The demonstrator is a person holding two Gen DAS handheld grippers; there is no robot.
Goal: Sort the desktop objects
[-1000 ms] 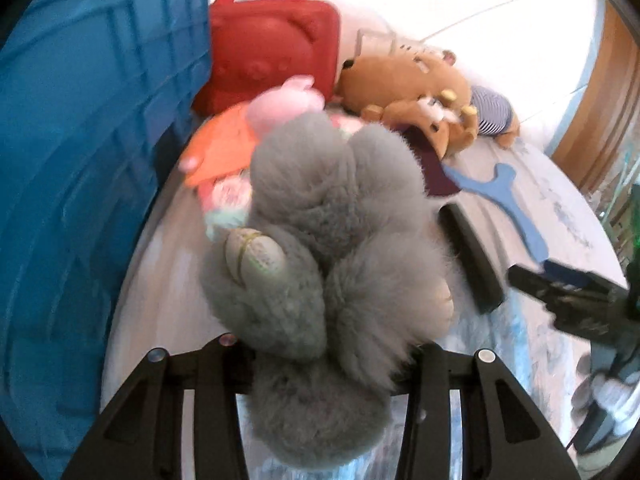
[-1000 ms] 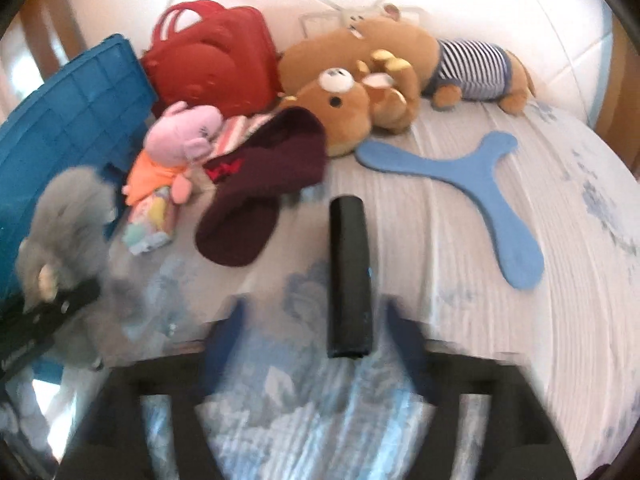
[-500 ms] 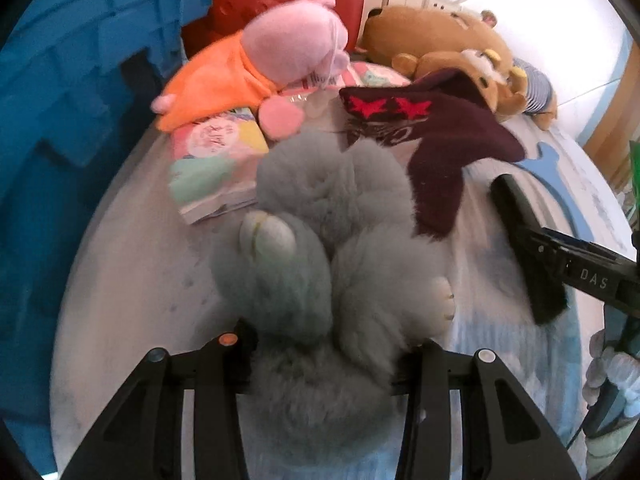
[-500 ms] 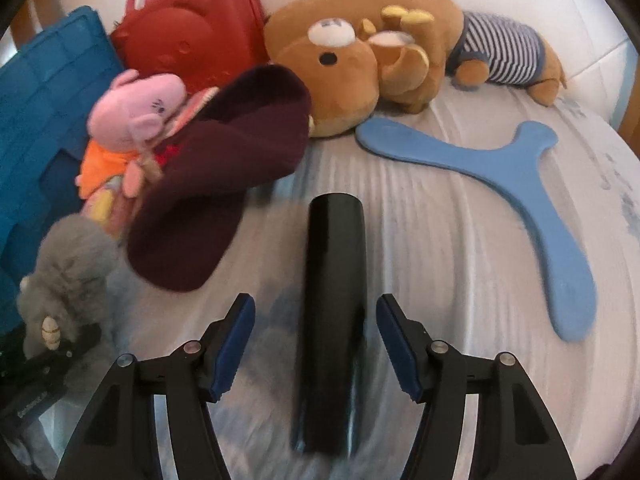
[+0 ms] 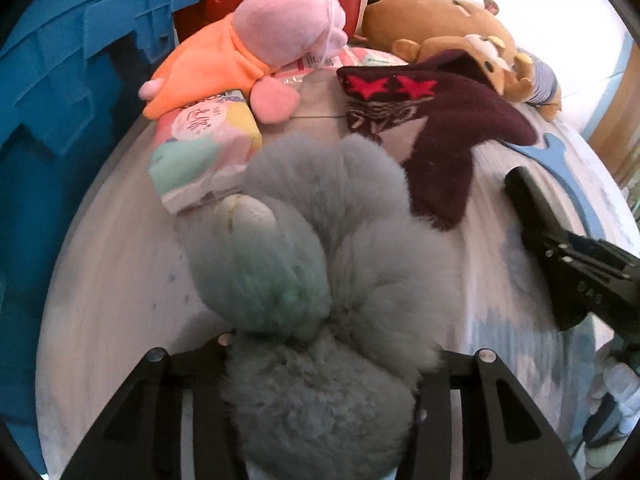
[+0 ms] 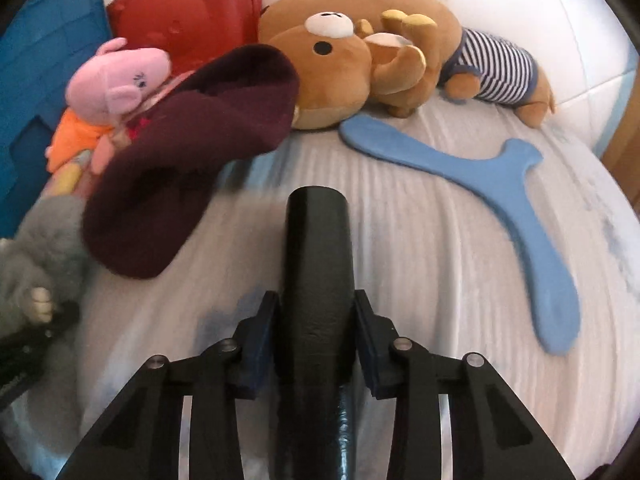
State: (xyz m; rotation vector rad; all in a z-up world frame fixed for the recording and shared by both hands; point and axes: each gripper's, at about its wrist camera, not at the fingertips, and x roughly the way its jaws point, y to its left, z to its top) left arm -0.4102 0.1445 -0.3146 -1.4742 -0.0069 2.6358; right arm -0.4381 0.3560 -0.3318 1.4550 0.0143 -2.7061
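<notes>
Since half a second ago, left fingers [image 5: 320, 364] stay clamped on the grey plush [image 5: 320, 264] at 6 o'clock, while right fingers [image 6: 316, 320] have closed onto the black tube [image 6: 318, 264]; likely next, lift both toward the blue crate [image 5: 60, 80] at 9 o'clock.

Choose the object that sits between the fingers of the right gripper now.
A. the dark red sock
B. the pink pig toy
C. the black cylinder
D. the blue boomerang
C: in the right wrist view the right gripper has both blue pads against the sides of the black cylinder.
</notes>
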